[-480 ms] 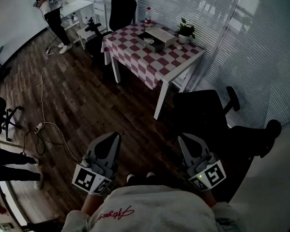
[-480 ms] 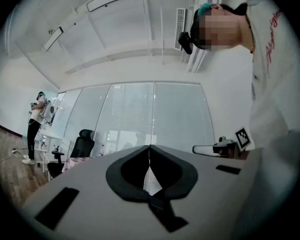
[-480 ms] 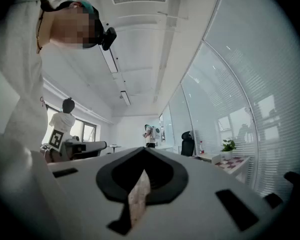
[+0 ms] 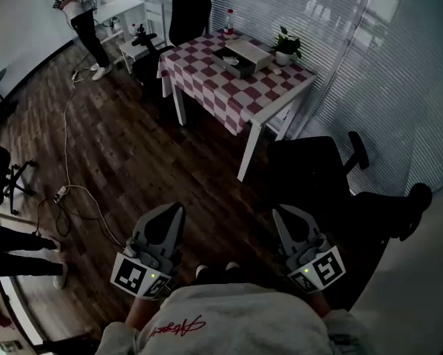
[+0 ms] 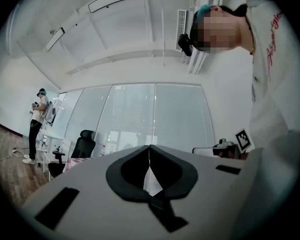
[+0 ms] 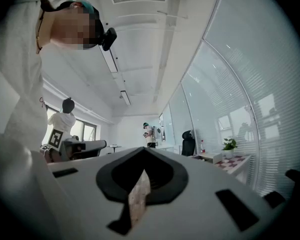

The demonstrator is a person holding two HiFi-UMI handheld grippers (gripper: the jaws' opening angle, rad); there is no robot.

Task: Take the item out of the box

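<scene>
An open cardboard box point(image 4: 245, 54) lies on a table with a red-and-white checked cloth point(image 4: 228, 87), far across the room. What is inside it is too small to make out. My left gripper point(image 4: 176, 210) and right gripper point(image 4: 279, 211) are both held low, close to my body and well short of the table. Each is shut with nothing between its jaws. In the left gripper view the left gripper point(image 5: 149, 147) points up at the blinds. The right gripper point(image 6: 143, 149) points across the room, with the box point(image 6: 211, 157) small at the right.
A potted plant point(image 4: 285, 47) and a bottle point(image 4: 228, 21) share the table. A black office chair point(image 4: 188, 12) stands behind it and another chair point(image 4: 321, 165) stands just ahead of me on the right. A cable point(image 4: 66, 154) runs over the wooden floor. A person point(image 4: 77, 13) stands at the far left.
Both grippers are where they were. The person at the far left has shifted a little, and the head view has moved very slightly.
</scene>
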